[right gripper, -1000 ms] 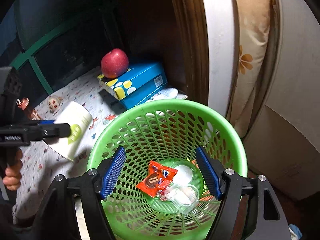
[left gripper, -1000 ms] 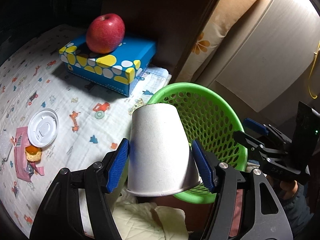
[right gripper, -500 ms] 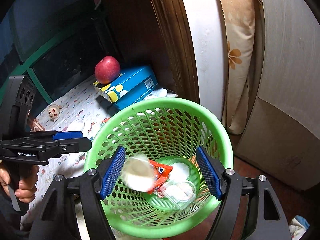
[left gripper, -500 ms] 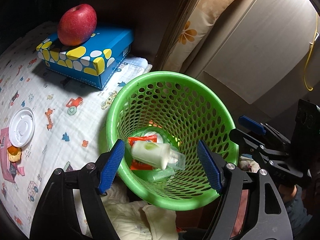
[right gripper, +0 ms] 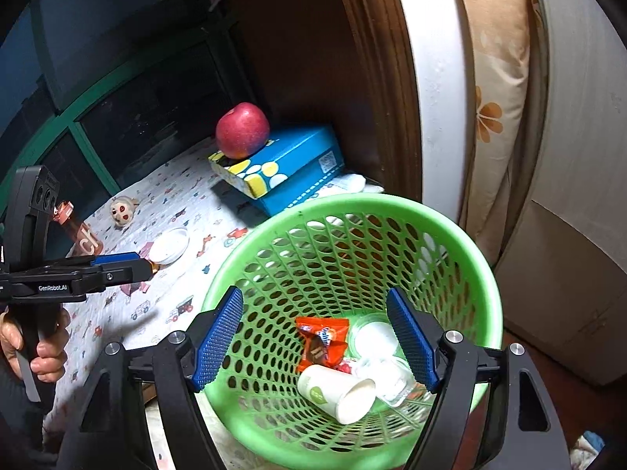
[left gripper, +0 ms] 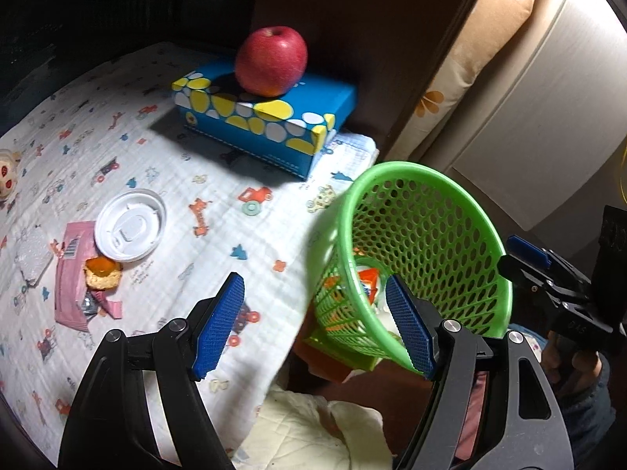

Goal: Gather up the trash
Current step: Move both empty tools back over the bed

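The paper cup [right gripper: 337, 393] is lying on its side inside the green basket [right gripper: 462, 235], beside an orange wrapper [right gripper: 323, 342]. The left gripper [left gripper: 313, 323] is hanging released and empty just left of the basket. The right gripper [right gripper: 315, 338] is opening above the basket, gripping nothing.

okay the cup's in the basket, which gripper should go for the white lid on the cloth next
Left, probably. The left gripper is open and empty over the patterned cloth, with the white lid just ahead. The right gripper, jaws opening, hangs over the green basket, farther from it.
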Motion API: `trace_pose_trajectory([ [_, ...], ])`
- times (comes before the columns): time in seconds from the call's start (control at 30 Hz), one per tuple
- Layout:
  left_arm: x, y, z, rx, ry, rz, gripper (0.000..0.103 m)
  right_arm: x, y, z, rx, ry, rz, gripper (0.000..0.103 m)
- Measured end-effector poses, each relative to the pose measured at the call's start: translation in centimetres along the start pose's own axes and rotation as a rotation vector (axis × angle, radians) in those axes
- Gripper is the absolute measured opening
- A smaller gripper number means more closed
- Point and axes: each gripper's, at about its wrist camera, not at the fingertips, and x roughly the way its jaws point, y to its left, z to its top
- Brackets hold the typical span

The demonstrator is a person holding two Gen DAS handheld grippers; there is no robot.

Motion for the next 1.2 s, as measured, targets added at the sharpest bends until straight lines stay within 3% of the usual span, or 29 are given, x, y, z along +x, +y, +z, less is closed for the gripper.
trace_pose_trajectory([
  [0.4, -2.2, 10.3, -1.3, -0.100, -0.050, 0.226, 0.074, 2.7, 5.3, 1.2, -0.071, 0.035, 0.077, 0.074],
  [0.7, -2.4, 18.0, -2.0, -0.212, -0.041, 0.310, 0.070, 5.5, 9.8, 2.0, -0.130, 0.072, 0.139, 0.075],
  [1.2, 2.6, 23.4, -0.6, -0.313, 0.042, 0.283, 0.068, 9.3, 13.4, 2.4, -0.165, 0.134, 0.187, 0.075],
])
